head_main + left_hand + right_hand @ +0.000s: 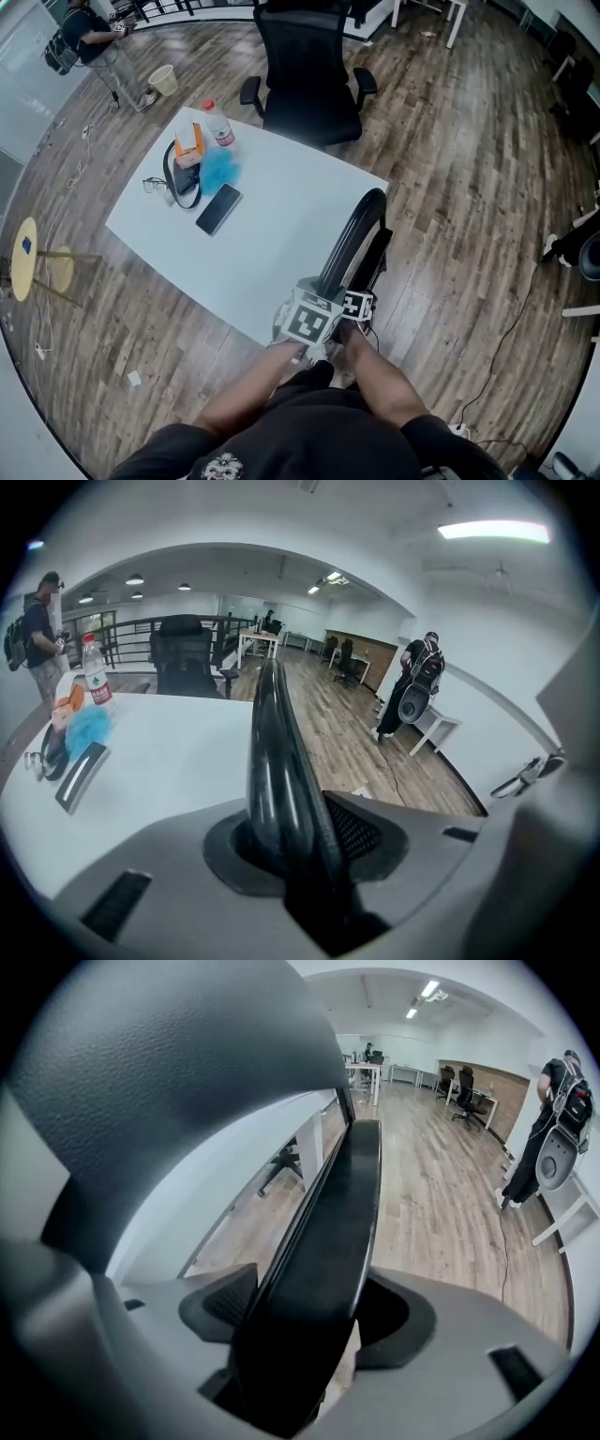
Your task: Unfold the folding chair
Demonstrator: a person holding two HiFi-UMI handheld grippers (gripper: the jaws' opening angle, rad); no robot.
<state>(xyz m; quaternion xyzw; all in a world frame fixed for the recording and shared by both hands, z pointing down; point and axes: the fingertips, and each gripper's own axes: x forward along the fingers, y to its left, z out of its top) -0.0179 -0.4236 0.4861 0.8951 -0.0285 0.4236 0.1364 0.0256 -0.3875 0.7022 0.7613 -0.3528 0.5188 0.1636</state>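
A black folding chair stands folded flat and edge-on against the near right edge of the white table. Both grippers sit at its near top end. My left gripper is shut on the chair's curved black frame tube, which fills the gap between its pads. Just to its right, my right gripper is open, its jaws straddling the flat black panel; floor shows through a gap beside the right jaw. A big dark textured shape covers the top left of the right gripper view.
On the table's far left lie a phone, a blue cloth, an orange box, a water bottle and glasses. A black office chair stands behind the table. A yellow stool is left; a cable crosses the floor right.
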